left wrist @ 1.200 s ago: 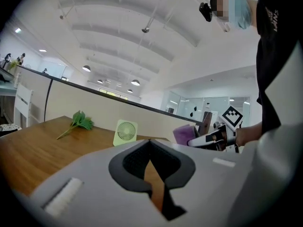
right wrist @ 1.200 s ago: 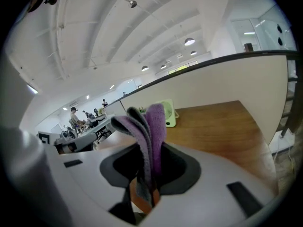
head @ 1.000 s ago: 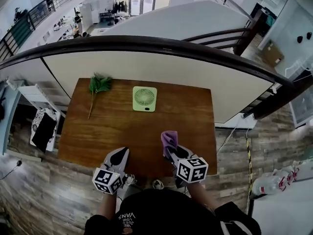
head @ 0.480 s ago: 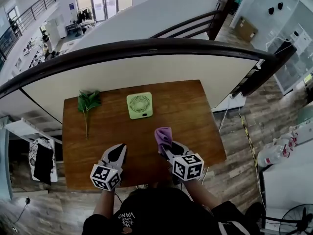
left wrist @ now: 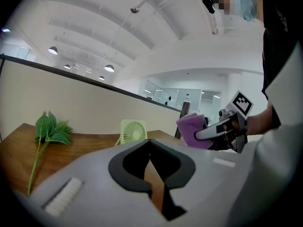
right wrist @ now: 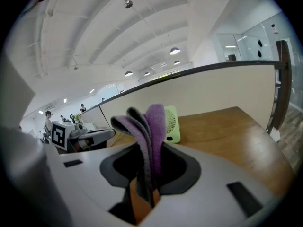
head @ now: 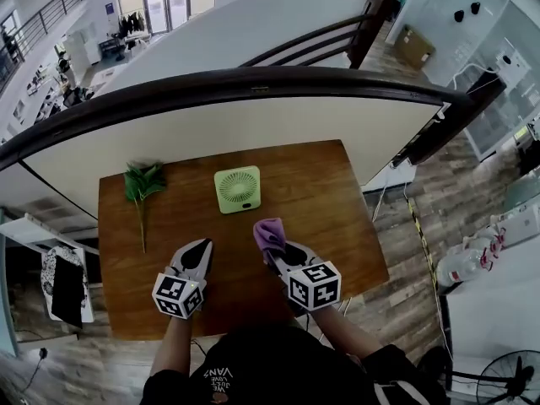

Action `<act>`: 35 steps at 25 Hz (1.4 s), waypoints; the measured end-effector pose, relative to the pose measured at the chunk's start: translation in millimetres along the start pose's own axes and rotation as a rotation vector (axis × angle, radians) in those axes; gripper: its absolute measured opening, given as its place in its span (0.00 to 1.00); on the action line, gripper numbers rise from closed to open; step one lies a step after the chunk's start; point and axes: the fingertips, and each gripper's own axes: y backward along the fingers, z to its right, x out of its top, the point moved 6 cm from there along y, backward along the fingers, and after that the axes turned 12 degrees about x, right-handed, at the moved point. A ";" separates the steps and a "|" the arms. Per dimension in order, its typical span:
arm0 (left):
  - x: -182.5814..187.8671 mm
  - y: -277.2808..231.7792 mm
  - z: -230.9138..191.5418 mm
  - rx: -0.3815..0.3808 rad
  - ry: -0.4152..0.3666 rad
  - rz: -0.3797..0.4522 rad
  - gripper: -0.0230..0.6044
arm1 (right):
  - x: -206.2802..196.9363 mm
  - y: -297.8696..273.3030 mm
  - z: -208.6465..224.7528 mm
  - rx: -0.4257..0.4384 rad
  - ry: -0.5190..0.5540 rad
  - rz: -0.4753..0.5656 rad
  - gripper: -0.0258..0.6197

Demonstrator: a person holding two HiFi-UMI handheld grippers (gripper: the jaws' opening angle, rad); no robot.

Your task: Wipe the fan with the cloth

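Head view: the green fan [head: 237, 189] stands at the far middle of the wooden table [head: 337, 218], well apart from both grippers. Nearer, the right gripper [head: 277, 251] clamps the purple cloth [head: 270, 233]. The left gripper [head: 200, 246] has its jaws together on nothing.

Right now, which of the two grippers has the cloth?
The right gripper: its jaws are shut on the purple cloth. The left gripper is shut too, but with nothing between its jaws.
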 end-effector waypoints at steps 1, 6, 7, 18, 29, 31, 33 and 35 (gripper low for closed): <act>-1.5 -6.4 -3.6 -0.001 -0.004 -0.004 0.06 | 1.2 -5.4 3.5 0.007 0.006 -0.013 0.21; -12.8 -33.0 -21.5 0.017 0.000 -0.031 0.06 | 6.2 -31.2 20.5 0.047 0.027 -0.076 0.21; -15.5 -38.3 -25.0 0.022 0.004 -0.037 0.06 | 7.8 -36.7 24.1 0.054 0.032 -0.084 0.21; -30.9 -102.7 -41.2 -0.025 0.002 -0.115 0.06 | 28.7 -93.4 48.4 0.134 0.056 -0.123 0.21; -52.4 -148.3 -53.4 -0.024 0.012 -0.192 0.29 | 50.4 -136.9 53.7 0.216 0.083 -0.128 0.21; -56.7 -153.4 -55.1 -0.028 0.008 -0.204 0.29 | 52.8 -145.9 55.0 0.241 0.100 -0.145 0.21; -57.8 -157.2 -55.3 -0.037 -0.005 -0.213 0.29 | 57.4 -153.1 56.3 0.270 0.123 -0.167 0.21; -58.2 -159.3 -55.1 -0.054 -0.024 -0.225 0.29 | 62.0 -160.6 56.3 0.304 0.132 -0.180 0.21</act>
